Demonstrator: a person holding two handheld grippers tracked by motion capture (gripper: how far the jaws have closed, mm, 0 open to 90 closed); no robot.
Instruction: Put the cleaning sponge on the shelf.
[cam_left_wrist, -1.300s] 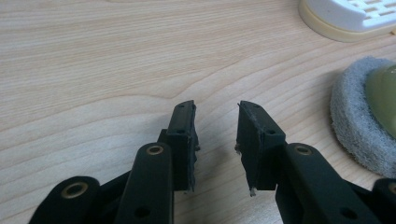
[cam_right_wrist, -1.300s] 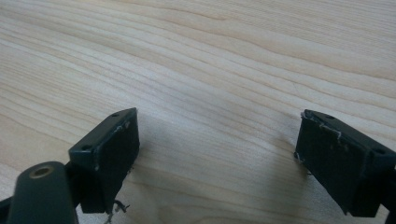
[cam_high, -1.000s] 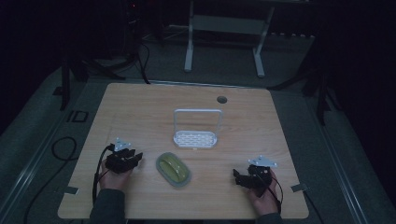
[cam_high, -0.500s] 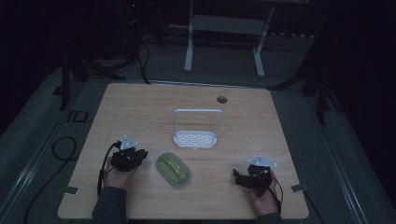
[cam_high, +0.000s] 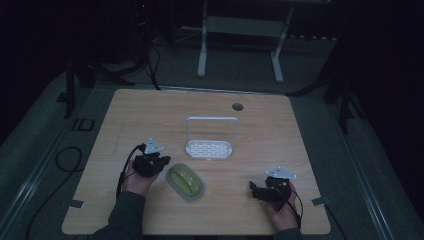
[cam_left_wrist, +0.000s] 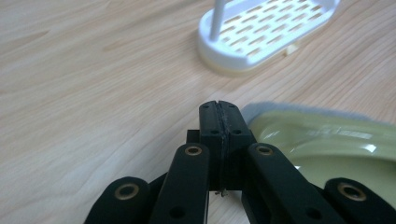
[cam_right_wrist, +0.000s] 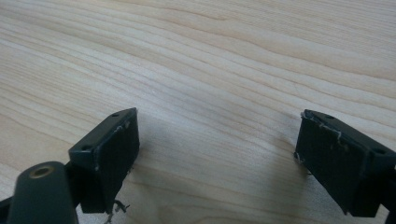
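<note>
An oval yellow-green dish (cam_high: 185, 181) with a grey rim lies on the wooden table (cam_high: 150, 110) near its front. My left gripper (cam_high: 161, 163) sits just left of it. In the left gripper view its jaws (cam_left_wrist: 218, 105) have just been closing and now meet with nothing between them, and the dish (cam_left_wrist: 327, 140) lies close on the right. My right gripper (cam_high: 256, 190) rests low at the front right. Its jaws (cam_right_wrist: 217, 140) stand wide open over bare wood.
A white slotted rack (cam_high: 209, 148) with a tall hoop handle stands behind the dish, also in the left gripper view (cam_left_wrist: 266, 32). A round cable hole (cam_high: 237, 106) sits near the table's far edge. A cable (cam_high: 65, 160) loops on the floor at the left.
My left hand has moved right and slightly farther onto the table, up to the dish's left edge. The right hand has stayed put.
</note>
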